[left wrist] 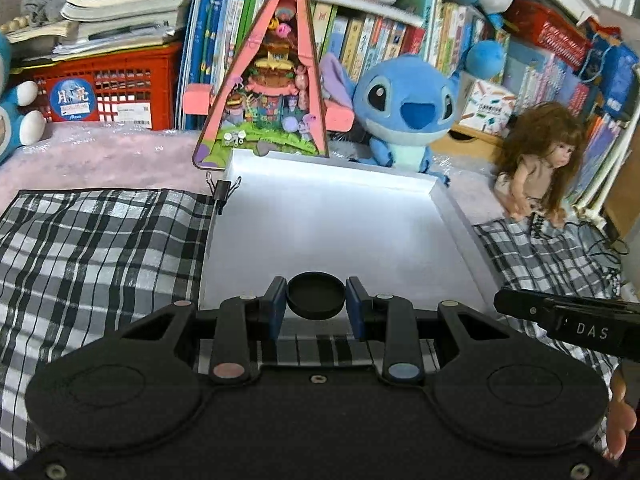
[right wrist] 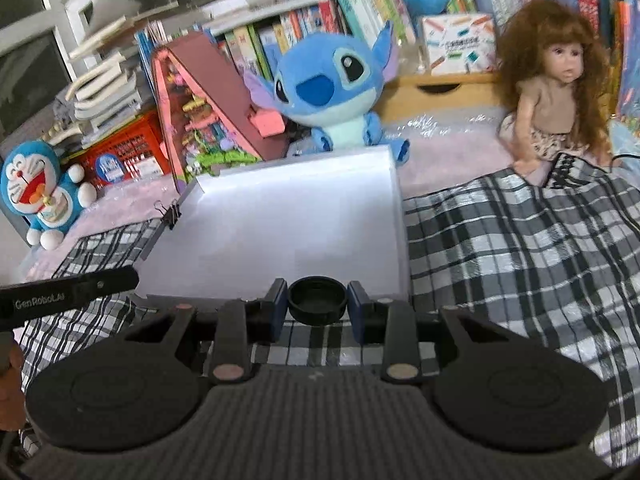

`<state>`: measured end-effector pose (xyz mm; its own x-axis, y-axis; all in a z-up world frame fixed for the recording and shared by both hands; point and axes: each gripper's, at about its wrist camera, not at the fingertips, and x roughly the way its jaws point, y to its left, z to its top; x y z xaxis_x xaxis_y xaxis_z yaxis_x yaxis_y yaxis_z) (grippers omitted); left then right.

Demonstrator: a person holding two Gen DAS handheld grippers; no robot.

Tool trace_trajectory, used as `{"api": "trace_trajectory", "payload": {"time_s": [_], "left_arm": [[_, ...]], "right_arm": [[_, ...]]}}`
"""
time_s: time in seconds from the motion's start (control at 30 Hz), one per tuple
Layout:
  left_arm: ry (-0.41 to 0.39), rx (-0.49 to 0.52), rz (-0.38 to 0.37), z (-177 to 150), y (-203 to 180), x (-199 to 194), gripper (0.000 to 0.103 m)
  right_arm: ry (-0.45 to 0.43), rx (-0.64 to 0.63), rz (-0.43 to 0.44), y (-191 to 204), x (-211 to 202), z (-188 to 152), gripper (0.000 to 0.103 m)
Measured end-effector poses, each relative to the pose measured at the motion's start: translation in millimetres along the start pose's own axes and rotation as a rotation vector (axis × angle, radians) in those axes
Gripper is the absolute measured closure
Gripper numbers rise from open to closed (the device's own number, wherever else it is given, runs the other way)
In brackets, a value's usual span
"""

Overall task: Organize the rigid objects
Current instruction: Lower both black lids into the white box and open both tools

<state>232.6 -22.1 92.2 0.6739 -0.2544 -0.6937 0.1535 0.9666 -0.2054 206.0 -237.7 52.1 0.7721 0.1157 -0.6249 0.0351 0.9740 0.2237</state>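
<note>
My left gripper [left wrist: 316, 309] is shut on a round black cap [left wrist: 316, 295], held by its sides over the near edge of the white tray [left wrist: 452, 216]. My right gripper [right wrist: 317, 309] is shut on a second round black cap [right wrist: 318, 299], hollow side up, also at the near edge of the white tray [right wrist: 400, 232]. The tray's floor shows nothing else on it. The right gripper's body shows at the right edge of the left wrist view [left wrist: 568, 320]. The left gripper's body shows at the left edge of the right wrist view [right wrist: 68, 292].
The tray lies on a black-and-white plaid cloth [left wrist: 100, 248]. A binder clip [left wrist: 222, 191] grips its far left corner. Behind stand a pink triangular toy house [left wrist: 268, 92], a blue plush [left wrist: 404, 112], a long-haired doll [left wrist: 532, 164], a red crate [left wrist: 108, 92] and bookshelves.
</note>
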Motion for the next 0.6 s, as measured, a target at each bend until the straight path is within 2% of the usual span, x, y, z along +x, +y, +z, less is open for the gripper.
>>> {"api": "trace_trajectory", "payload": {"time_s": [0.27,0.6], "left_arm": [[0.086,-0.023,0.05,7.6,3.1,44.4,0.073],[0.119,0.004,0.081,2.8,0.8,68.6,0.073]], "right_arm": [[0.119,0.004,-0.032,6.0,48.9,17.1,0.065],[0.157,-0.04,-0.082,11.9,79.6,19.3,0.065]]}}
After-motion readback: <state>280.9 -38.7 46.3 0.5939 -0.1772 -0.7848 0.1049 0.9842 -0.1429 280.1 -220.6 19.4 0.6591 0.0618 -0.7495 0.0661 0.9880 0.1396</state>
